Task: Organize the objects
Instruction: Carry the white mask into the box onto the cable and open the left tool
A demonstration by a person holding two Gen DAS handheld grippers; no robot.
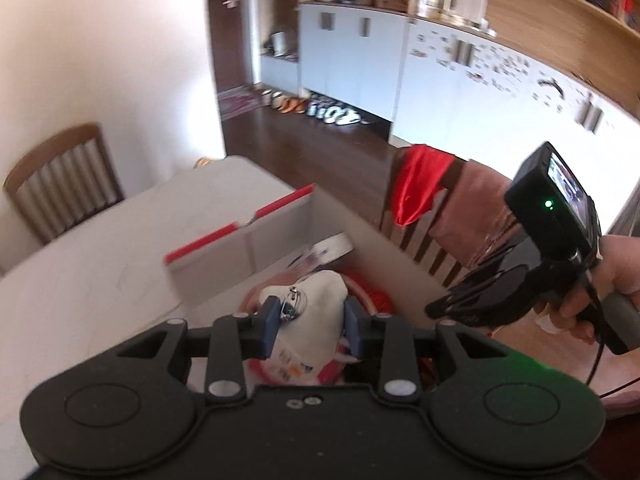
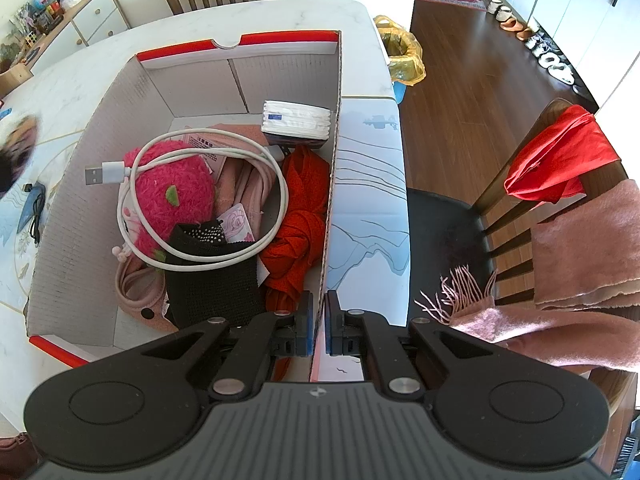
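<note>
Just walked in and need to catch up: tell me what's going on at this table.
A person is sorting things at a cardboard box on the table, a gripper in each hand. The right gripper is clamped on the box's side wall, steadying it. The left gripper holds a white pouch-like item with a metal clip above the box. Inside lie a white USB cable, a pink plush toy, red knitted fabric, a black knit piece and a tissue pack.
</note>
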